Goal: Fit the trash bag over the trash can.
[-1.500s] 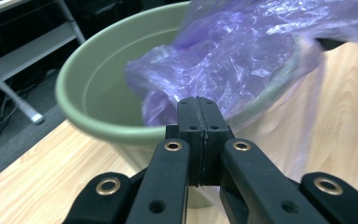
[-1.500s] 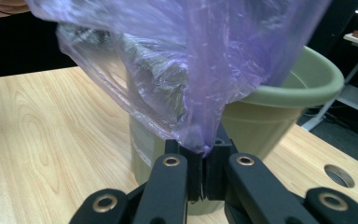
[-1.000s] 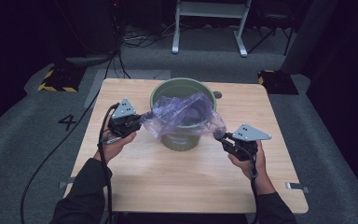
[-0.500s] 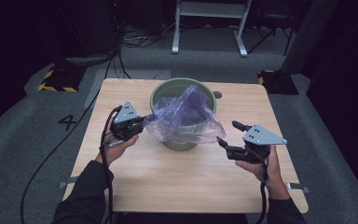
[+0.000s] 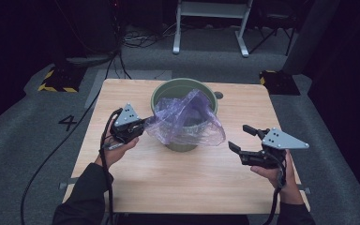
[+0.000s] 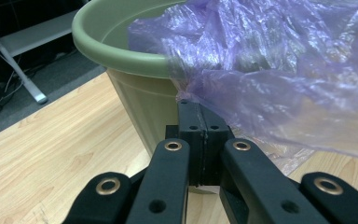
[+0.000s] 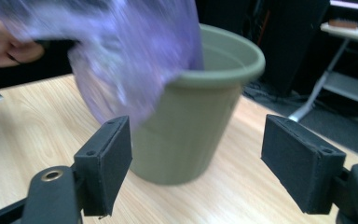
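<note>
Left gripper (image 5: pixel 143 124): at nine o'clock of the bucket, jaws pinching the bag's edge.
Bag (image 5: pixel 187 119): purple, draped over the bucket's near rim.
Bucket (image 5: pixel 166 93): green, table centre.
Right gripper (image 5: pixel 239 138): at four o'clock, jaws just spread, nothing between.
Table (image 5: pixel 178 178): wooden.

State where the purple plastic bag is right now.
In the high view the purple plastic bag drapes over the green bucket's near rim, one edge pinched by the left gripper.

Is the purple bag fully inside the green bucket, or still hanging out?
Hanging out: the purple bag drapes over the green bucket rim, its edge pinched in the left claw.
</note>
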`<state>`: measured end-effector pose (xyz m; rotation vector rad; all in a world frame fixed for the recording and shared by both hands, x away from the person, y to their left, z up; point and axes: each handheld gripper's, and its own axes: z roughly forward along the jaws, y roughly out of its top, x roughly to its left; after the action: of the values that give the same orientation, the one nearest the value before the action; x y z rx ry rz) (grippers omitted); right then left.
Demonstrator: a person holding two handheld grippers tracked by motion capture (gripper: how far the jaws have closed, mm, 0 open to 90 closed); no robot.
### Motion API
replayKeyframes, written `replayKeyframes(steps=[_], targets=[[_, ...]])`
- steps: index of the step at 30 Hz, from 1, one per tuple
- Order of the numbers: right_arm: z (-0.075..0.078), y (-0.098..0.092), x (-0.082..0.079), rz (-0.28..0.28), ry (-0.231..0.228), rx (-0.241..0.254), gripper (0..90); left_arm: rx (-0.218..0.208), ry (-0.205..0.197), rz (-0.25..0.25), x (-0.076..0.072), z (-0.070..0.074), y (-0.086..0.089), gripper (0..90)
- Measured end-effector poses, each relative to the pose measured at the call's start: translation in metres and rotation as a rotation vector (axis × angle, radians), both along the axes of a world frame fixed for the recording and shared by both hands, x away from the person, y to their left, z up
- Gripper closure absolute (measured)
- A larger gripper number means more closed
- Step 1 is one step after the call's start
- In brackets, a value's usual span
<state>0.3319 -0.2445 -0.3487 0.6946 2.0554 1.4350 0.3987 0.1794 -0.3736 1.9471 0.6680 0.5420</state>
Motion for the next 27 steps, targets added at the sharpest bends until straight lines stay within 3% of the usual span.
replayKeyframes(steps=[3, 7, 14, 17, 19, 21, 23, 25, 27], targets=[[0.013, 0.007, -0.006, 0.033, -0.029, 0.007, 24.5, 0.001, -0.001, 0.005, 0.0, 0.0, 0.001, 89.5], [0.028, 0.021, -0.01, 0.028, -0.059, 0.002, 24.8, 0.01, -0.006, 0.003, -0.001, 0.0, -0.001, 89.1], [0.036, 0.041, -0.004, 0.048, -0.076, -0.019, 24.5, 0.023, -0.012, -0.002, -0.002, 0.001, -0.004, 88.2], [0.036, 0.048, 0.005, 0.019, -0.07, -0.038, 26.6, 0.022, -0.01, -0.002, -0.002, 0.0, -0.005, 88.0], [0.035, 0.05, 0.015, -0.011, -0.066, -0.047, 35.5, 0.024, -0.013, 0.003, -0.002, 0.0, -0.005, 87.0], [0.035, 0.051, 0.021, -0.002, -0.057, -0.043, 46.7, 0.024, -0.01, 0.007, -0.001, 0.0, -0.005, 85.5], [0.034, 0.051, 0.029, 0.0, -0.062, -0.052, 65.7, 0.024, -0.008, 0.012, -0.001, 0.0, -0.005, 84.1], [0.033, 0.051, 0.034, 0.003, -0.067, -0.044, 77.3, 0.023, -0.008, 0.013, -0.001, -0.001, -0.005, 82.7], [0.031, 0.051, 0.041, -0.009, -0.069, -0.049, 83.5, 0.02, -0.007, 0.018, 0.0, -0.002, -0.004, 78.5]])
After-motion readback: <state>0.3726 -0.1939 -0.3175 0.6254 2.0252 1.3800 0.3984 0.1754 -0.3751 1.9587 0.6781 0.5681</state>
